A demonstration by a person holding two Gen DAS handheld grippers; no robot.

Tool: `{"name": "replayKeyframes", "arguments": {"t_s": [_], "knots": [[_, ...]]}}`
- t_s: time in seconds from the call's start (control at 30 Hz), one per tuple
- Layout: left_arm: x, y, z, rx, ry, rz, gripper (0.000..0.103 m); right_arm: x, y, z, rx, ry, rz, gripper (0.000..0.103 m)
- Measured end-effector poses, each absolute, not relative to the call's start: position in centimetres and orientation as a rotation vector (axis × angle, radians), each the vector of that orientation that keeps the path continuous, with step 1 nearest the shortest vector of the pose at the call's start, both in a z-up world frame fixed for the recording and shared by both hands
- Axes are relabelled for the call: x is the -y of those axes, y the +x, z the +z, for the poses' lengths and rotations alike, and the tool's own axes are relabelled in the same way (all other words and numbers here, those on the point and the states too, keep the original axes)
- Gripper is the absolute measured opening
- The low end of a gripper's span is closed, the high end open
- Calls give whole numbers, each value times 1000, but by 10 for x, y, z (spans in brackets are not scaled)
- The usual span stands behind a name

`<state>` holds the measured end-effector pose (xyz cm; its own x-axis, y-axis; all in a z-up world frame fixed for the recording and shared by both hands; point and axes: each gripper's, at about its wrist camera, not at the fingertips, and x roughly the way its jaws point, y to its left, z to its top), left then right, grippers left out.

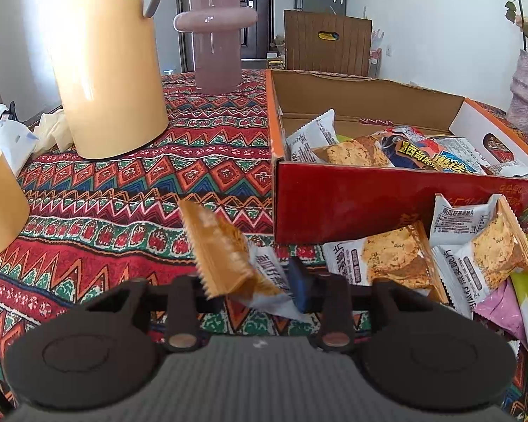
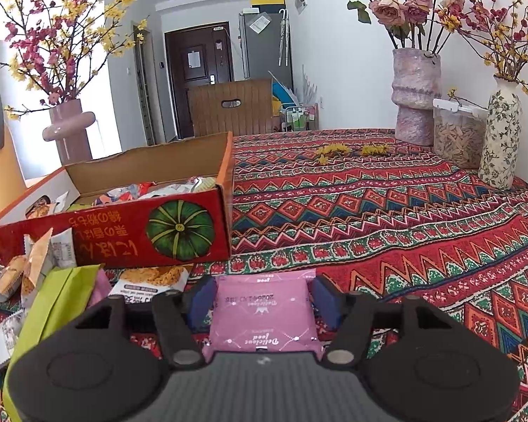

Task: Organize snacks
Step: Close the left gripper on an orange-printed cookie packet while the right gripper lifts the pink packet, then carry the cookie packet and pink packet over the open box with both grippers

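Observation:
A red cardboard box [image 1: 352, 204] holds several snack packets; it also shows in the right wrist view [image 2: 123, 232]. My left gripper [image 1: 253, 281] is shut on an orange-and-white cracker packet [image 1: 225, 256], held tilted above the cloth left of the box. Loose cracker packets [image 1: 397, 260] lie in front of the box. My right gripper [image 2: 260, 299] is shut on a pink snack packet [image 2: 262, 313], held flat between the blue pads [image 2: 324, 299], right of the box's front corner.
A patterned cloth [image 2: 387, 218] covers the table. A yellow thermos jug [image 1: 105, 63], a yellow cup [image 1: 0, 204] and a pink vase [image 1: 216, 35] stand at left. A green packet [image 2: 52, 309] lies by the loose snacks. Vases [image 2: 417, 95] and a jar [image 2: 457, 137] stand far right.

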<state>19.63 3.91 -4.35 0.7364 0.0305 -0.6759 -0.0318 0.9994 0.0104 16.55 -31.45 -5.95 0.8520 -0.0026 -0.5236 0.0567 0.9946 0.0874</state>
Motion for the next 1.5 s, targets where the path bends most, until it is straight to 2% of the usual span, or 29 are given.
{"name": "replayKeyframes", "arguments": {"t_s": [0.03,0.07,0.23,0.33,0.4,0.43,0.93,1.5], "knots": [[-39,195,-43,-743,-1,34,28,314,166,-59,-552,98,-28,79],[-39,194,-43,-741,0,35,26,313,167,-59,-555,91,-28,82],[-41,187,-42,-735,-11,31,19,311,177,-62,-620,78,-37,81],[-42,183,-40,-726,-12,29,15,312,183,-65,-663,86,-39,79],[-42,180,-39,-719,-13,31,15,310,184,-66,-672,75,-46,71],[-42,179,-39,-715,-15,32,15,309,183,-66,-668,65,-49,62],[-37,154,-12,-605,-22,9,15,307,159,-55,-571,48,-61,61],[-6,159,36,-467,-25,-53,15,279,174,5,-395,35,34,61]]}}
